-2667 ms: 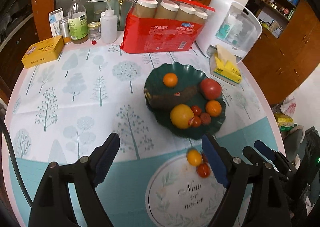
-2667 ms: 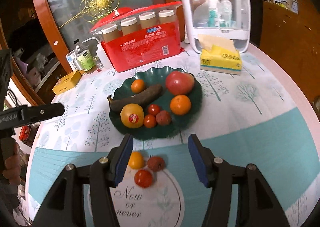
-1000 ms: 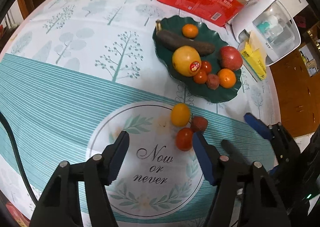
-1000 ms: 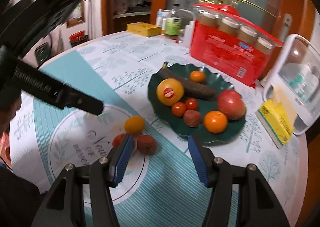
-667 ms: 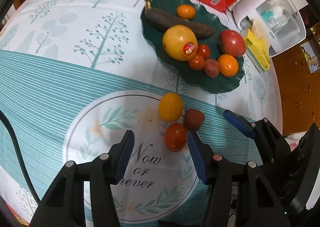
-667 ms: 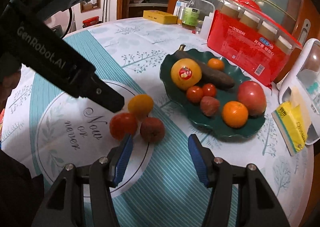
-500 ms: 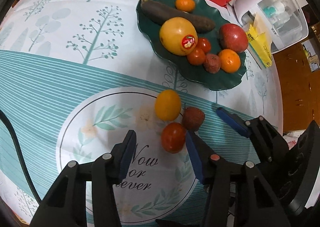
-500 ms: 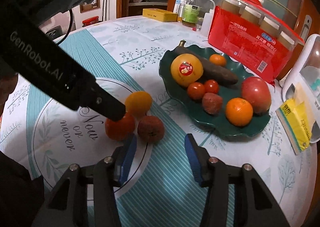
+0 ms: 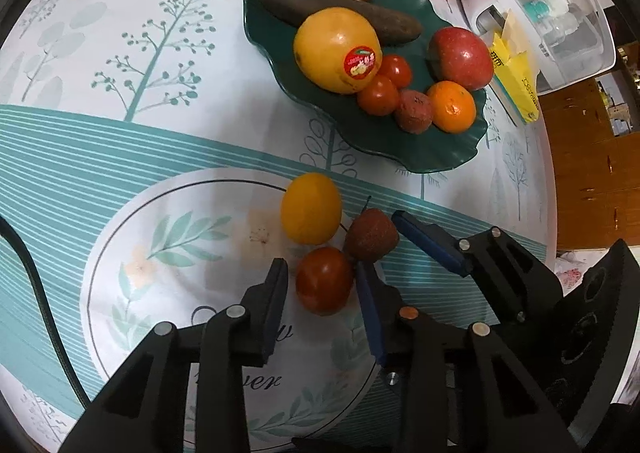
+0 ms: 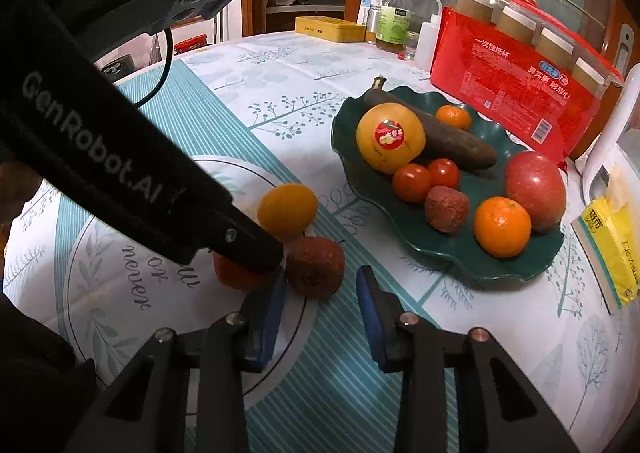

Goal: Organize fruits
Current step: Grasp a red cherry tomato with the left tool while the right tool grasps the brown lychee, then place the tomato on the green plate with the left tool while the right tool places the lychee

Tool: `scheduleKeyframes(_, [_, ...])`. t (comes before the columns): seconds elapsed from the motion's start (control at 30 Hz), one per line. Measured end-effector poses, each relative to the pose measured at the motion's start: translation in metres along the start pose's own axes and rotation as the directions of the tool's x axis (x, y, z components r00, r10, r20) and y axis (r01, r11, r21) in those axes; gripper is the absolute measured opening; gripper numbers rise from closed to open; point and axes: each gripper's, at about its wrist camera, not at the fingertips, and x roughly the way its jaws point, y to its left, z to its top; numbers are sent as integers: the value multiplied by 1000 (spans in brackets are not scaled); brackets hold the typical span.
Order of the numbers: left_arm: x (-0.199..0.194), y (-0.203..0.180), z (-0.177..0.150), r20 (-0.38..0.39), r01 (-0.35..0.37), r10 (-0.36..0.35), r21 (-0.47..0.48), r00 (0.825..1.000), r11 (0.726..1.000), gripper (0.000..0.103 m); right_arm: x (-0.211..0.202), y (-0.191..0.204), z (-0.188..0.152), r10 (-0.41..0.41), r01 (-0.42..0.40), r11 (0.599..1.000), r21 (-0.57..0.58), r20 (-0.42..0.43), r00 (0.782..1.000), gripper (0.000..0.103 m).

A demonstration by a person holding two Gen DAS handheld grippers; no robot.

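Observation:
Three loose fruits lie on the tablecloth: a yellow-orange citrus (image 9: 311, 214), a red tomato (image 9: 324, 279) and a brown lychee (image 9: 371, 235). My left gripper (image 9: 320, 279) has narrowed around the tomato, one finger on each side, with thin gaps showing. My right gripper (image 10: 320, 285) is open just in front of the lychee (image 10: 315, 267), which sits at its fingertips. The tomato (image 10: 236, 275) is mostly hidden behind the left gripper in the right wrist view. A dark green plate (image 9: 440, 157) holds several fruits, including a large stickered orange (image 9: 338, 49) and an apple (image 9: 460, 57).
A red pack of cups (image 10: 516, 81) stands behind the plate (image 10: 512, 267). A yellow tissue pack (image 10: 612, 245) and a white dispenser (image 9: 540, 9) are to the plate's right. Bottles (image 10: 394, 23) and a yellow box (image 10: 330, 27) stand at the table's far edge.
Both grippers have moved down toward the loose fruits. My left gripper has narrowed around the tomato. My right gripper has narrowed a little and come up to the lychee.

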Motion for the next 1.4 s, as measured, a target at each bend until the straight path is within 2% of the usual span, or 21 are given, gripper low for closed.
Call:
scheduleKeyframes(0.1, [2,1,1,-3,17,-17,-12,1000,1000,31,2,1,-1,15,-15,1000,-5,-1,1000,31])
scheduleKeyframes(0.5, [-1,8,-3,1,22,-22,-33,1000,999,27,2,0,1,3,-3,1000,19,5,1000,30])
scheduleKeyframes(0.97, [-52,27,-7,106,17,-17,-1,994,1000,27,-21,-2,1,-107,106,990,95,5,994,29])
scheduleKeyframes(1.23, [-90,42,17,172,-2,-6,43,985,999,27,-31,-9,11,-189,186,967,171,-4,982,29])
scheduleKeyframes(1.4, [-106,46,44,202,-20,1,91,979,996,27,-31,-15,18,-224,222,948,228,-17,974,29])
